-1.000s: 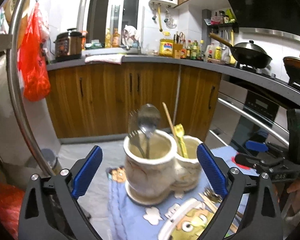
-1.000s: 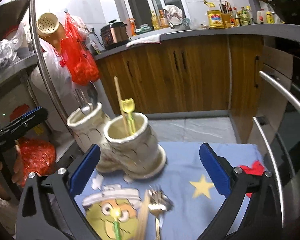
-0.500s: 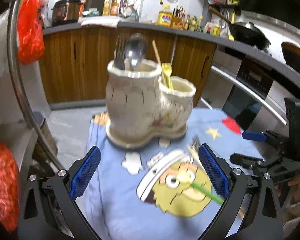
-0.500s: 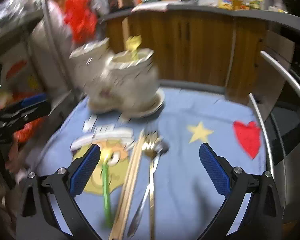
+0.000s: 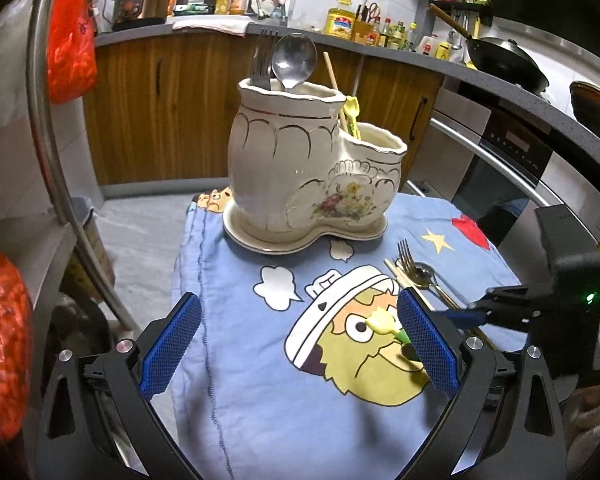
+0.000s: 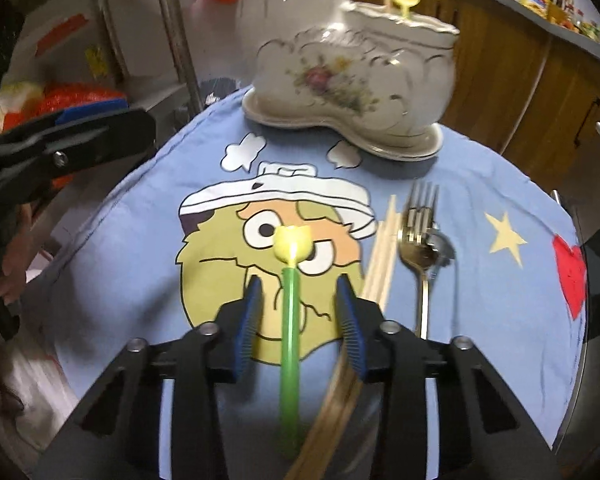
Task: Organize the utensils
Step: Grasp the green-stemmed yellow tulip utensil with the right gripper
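Tulip-topped green pick (image 6: 290,320) is being straddled by the right gripper (image 6: 300,312), whose jaws have just been closing, narrowed yet not touching it. Chopsticks (image 6: 380,256) are lying just beside the right pad. Beyond, the holder (image 6: 352,68) is waiting. The left gripper (image 5: 300,344) is being held wide.

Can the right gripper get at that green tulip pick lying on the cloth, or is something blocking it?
Probably yes. The right gripper straddles the green tulip pick, its jaws have just been closing, and gaps remain on both sides. Only the chopsticks crowd one finger, so they might get nudged.
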`<state>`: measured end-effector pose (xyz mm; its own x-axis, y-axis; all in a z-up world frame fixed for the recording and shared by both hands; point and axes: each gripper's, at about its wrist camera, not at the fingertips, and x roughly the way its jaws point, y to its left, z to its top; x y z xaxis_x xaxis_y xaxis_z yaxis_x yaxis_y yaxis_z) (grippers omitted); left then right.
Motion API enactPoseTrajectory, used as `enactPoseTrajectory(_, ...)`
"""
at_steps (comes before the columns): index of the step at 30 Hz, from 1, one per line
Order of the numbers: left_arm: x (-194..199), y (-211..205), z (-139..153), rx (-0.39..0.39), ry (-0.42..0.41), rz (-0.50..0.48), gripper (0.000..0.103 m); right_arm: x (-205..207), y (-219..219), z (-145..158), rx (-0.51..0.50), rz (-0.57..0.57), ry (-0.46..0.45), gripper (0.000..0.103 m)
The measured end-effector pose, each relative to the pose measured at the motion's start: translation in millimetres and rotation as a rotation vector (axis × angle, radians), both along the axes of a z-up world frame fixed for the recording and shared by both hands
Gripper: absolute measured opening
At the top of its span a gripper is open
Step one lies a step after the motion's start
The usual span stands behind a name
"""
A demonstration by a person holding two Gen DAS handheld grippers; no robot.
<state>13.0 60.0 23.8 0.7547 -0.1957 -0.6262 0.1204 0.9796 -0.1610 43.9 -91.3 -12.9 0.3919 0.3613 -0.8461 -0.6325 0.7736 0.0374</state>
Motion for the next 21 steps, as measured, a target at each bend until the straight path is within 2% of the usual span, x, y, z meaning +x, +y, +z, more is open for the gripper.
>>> enactPoseTrajectory(2, 0.1, 0.0, -0.1, 0.0, 0.0, -0.001, 0.097, 1.4, 3.6, -5.2, -0.011, 0.001, 0.006, 0.023)
enactPoseTrajectory(4, -0.5, 0.0, -0.7, 0.0, 0.003, -0.001, 0.097, 1.3, 4.6, -4.5, -0.004, 0.008, 0.009, 0.009)
enactPoseTrajectory(8, -1.1, -2.2, -1.1, 0.005, 0.005, -0.008, 0.097, 0.0, -4.3, 0.7, 0.033, -0.016, 0.007, 0.01)
enactPoseTrajectory(17, 4.2, -26.3, -6.0, 0.055, 0.028, -0.023, 0.097, -0.2, -67.8, 36.6, 0.233, -0.16, -0.025, 0.01)
enactPoseTrajectory(21, 11.0, -40.8, -11.1, 0.036, 0.063, -0.057, 0.097, 0.2, -90.4, 50.4, 0.288, -0.201, -0.058, 0.01)
